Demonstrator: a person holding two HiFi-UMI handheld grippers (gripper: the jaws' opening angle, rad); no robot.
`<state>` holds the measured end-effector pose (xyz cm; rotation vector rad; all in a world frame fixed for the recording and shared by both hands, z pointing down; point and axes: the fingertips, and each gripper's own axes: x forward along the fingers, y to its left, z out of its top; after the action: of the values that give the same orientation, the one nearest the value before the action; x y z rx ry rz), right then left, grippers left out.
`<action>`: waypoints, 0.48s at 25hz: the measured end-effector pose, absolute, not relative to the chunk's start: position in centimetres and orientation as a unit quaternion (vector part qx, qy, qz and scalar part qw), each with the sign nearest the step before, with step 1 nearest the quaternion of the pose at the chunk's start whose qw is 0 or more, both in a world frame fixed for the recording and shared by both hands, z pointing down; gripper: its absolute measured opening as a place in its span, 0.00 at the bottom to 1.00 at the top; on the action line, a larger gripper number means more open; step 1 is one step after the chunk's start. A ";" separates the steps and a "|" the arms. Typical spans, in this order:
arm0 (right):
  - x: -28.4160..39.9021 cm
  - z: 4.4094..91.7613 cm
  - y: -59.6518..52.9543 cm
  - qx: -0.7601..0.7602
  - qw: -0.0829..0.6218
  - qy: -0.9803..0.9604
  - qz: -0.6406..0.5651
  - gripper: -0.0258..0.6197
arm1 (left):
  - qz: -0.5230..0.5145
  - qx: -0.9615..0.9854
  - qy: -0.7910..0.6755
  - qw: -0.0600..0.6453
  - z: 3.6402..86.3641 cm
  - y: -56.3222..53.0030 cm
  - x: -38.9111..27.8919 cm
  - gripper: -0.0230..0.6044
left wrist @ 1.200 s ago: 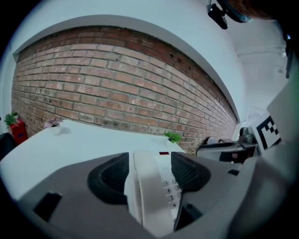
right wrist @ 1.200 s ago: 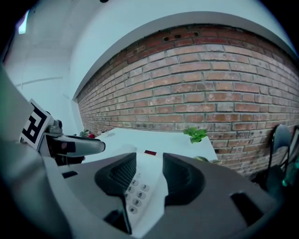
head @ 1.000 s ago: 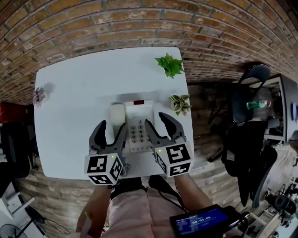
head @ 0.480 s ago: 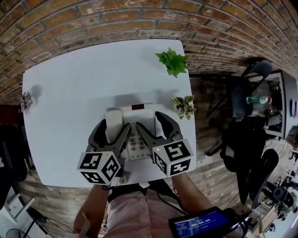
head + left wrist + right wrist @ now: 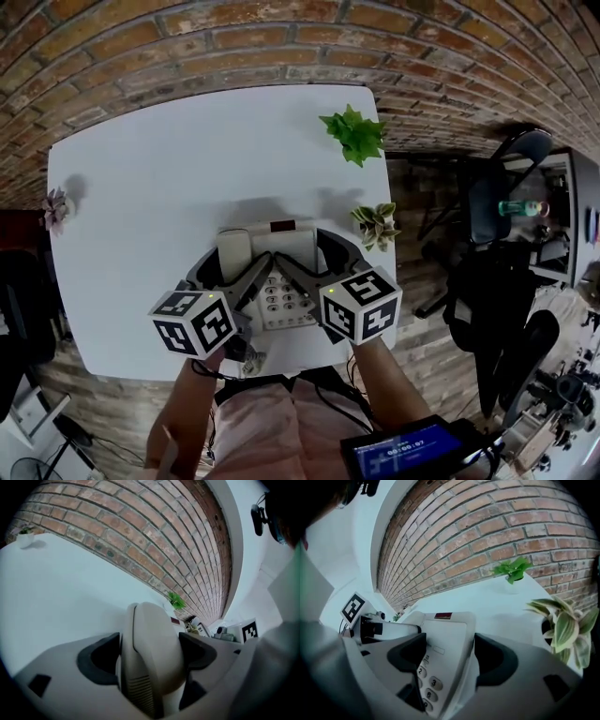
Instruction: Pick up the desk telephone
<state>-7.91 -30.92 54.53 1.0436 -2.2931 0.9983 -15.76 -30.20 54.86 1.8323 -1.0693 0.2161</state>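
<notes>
A cream desk telephone [image 5: 284,246] lies on the white table [image 5: 141,187] near its front edge, handset [image 5: 234,251] on the left, keypad on the right. My left gripper [image 5: 232,272] straddles the handset [image 5: 154,644]; its jaws are opening and the dark pads stand close along both sides of it. My right gripper [image 5: 314,264] straddles the phone's right half [image 5: 440,639], one jaw over the keypad, the other just outside the right edge. Its jaws are opening too. The left gripper [image 5: 150,651] and right gripper [image 5: 449,656] both point downward.
A green potted plant [image 5: 354,134] stands at the table's far right corner. A pale striped plant [image 5: 375,223] sits just right of the phone. A small pink plant [image 5: 53,208] marks the left edge. A brick wall lies behind, an office chair [image 5: 497,206] to the right.
Both grippers have come down over the telephone and their jaws have spread wider. The marker cubes have rolled outward. The phone has not moved.
</notes>
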 end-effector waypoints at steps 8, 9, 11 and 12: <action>-8.1 54.5 -31.0 0.366 0.196 -0.837 0.356 0.56 | 0.108 0.769 -0.434 0.457 54.6 -30.2 -15.7 0.64; -8.1 54.4 -31.0 0.367 0.193 -0.839 0.352 0.56 | 0.108 0.771 -0.437 0.450 54.4 -30.2 -15.8 0.63; -8.1 53.9 -30.8 0.367 0.187 -0.845 0.340 0.56 | 0.106 0.779 -0.445 0.429 53.9 -30.0 -15.8 0.63; -8.1 53.6 -30.7 0.367 0.184 -0.849 0.333 0.56 | 0.104 0.783 -0.450 0.417 53.5 -29.9 -15.8 0.63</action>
<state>-8.05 -30.71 53.63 1.0334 -2.3945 0.9379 -15.82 -29.91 53.55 1.9647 -1.1288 0.2618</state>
